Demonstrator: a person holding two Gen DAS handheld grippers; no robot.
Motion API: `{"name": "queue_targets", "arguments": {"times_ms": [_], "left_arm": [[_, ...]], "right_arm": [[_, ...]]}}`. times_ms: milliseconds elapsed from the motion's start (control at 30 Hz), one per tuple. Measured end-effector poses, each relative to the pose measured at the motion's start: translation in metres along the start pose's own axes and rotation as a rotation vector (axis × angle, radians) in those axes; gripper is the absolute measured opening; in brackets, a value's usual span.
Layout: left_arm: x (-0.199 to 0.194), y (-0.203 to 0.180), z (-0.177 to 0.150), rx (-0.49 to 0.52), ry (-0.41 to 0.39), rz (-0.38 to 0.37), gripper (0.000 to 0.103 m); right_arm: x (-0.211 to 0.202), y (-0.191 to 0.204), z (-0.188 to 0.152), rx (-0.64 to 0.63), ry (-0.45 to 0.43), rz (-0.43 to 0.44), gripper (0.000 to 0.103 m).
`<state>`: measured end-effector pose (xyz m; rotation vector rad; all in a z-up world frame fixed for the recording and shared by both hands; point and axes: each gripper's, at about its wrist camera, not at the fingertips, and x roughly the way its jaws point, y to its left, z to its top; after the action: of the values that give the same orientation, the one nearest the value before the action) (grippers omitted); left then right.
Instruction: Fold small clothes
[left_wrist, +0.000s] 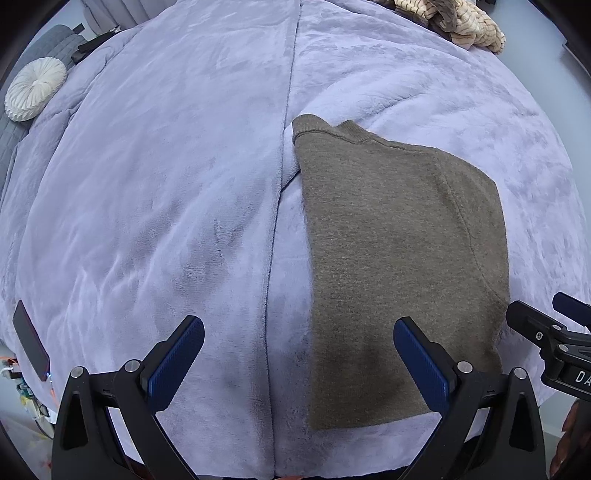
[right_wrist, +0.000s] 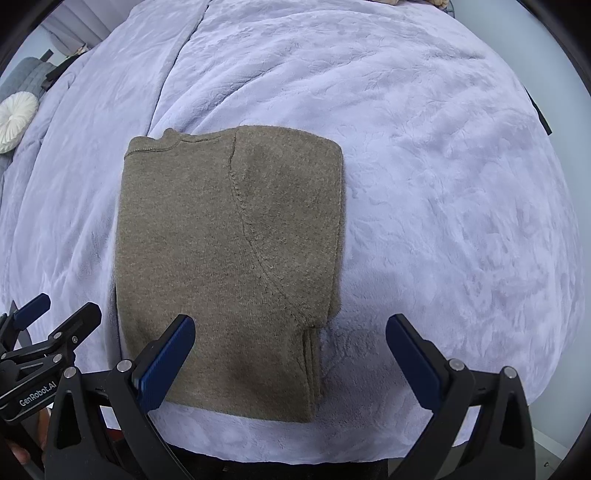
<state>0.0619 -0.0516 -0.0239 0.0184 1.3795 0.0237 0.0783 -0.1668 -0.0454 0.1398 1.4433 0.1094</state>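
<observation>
An olive-brown knit sweater (left_wrist: 388, 258) (right_wrist: 229, 258) lies folded into a tall rectangle on the lavender plush blanket (left_wrist: 166, 203) (right_wrist: 443, 184), its neckline at the far end. My left gripper (left_wrist: 298, 360) hovers open over the sweater's near left edge, its right finger above the fabric. Over the sweater's near right edge my right gripper (right_wrist: 290, 356) stands open, with its left finger above the knit. Neither holds anything. Each gripper shows at the edge of the other's view.
A round white pleated cushion (left_wrist: 35, 88) (right_wrist: 14, 122) rests on grey bedding at the far left. A cream and brown knit pile (left_wrist: 450, 20) lies at the far right of the bed. A dark phone (left_wrist: 31, 341) sits near the bed's left edge.
</observation>
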Motion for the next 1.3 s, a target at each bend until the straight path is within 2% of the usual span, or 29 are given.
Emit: {"name": "queue_targets", "arguments": {"times_ms": [1300], "left_arm": [[0.0026,-0.0014,0.001,0.009,0.012,0.021,0.103]], "right_arm": [[0.0001,-0.0001,0.0003,0.0,-0.001,-0.003,0.103]]}}
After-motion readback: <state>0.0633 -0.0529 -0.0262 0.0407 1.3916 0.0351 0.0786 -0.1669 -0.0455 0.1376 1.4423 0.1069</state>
